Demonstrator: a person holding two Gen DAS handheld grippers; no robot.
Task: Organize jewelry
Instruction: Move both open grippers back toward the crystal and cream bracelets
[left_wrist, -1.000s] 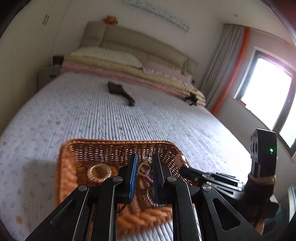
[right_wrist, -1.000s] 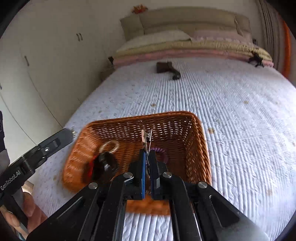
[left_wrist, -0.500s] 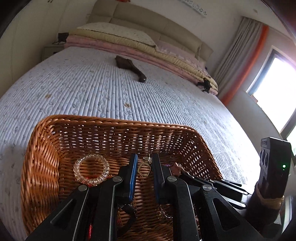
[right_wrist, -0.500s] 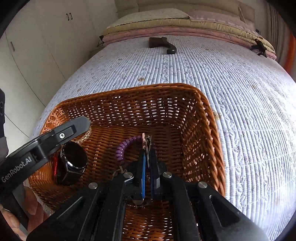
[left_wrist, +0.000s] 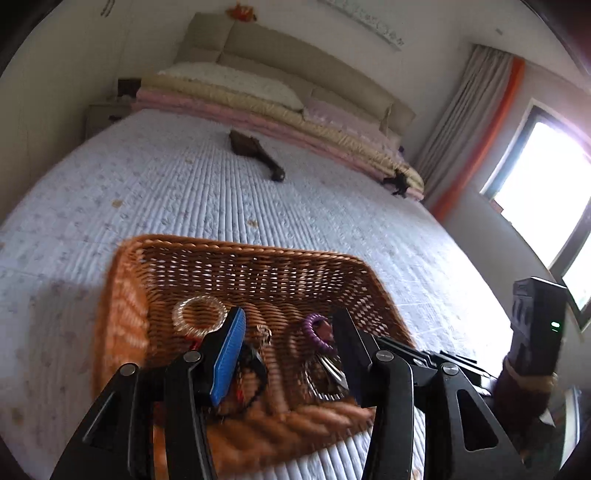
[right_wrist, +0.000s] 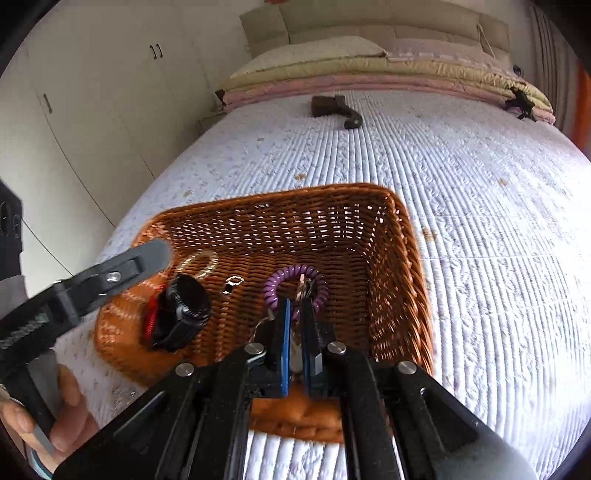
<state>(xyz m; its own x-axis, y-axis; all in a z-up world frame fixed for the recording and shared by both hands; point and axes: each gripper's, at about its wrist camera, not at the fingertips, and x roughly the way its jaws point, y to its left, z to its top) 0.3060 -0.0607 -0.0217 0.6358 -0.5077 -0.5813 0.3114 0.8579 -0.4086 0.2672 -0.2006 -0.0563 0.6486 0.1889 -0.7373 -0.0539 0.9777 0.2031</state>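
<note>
A brown wicker basket (left_wrist: 258, 266) (right_wrist: 399, 258) sits on the white quilted bed. In it lie a clear bead bracelet (left_wrist: 199, 315) (right_wrist: 197, 263), a black watch (right_wrist: 181, 314), a small gold ring (left_wrist: 264, 334) (right_wrist: 232, 285) and a purple coil bracelet (left_wrist: 314, 330) (right_wrist: 284, 280) with keys. My left gripper (left_wrist: 290, 332) is open above the basket, with the ring lying below its jaws. My right gripper (right_wrist: 295, 308) is shut on a thin metal clip that sticks out over the purple coil.
A dark brown brush (left_wrist: 255, 153) (right_wrist: 334, 109) lies further up the bed (left_wrist: 184, 192). Folded quilts and pillows (left_wrist: 258, 103) are stacked at the headboard. A window and curtain stand at the right, cupboards (right_wrist: 92, 110) at the left.
My left gripper has opened and let the ring drop into the basket, then lifted back. My right gripper stays shut and has drawn back a little from the basket floor.
</note>
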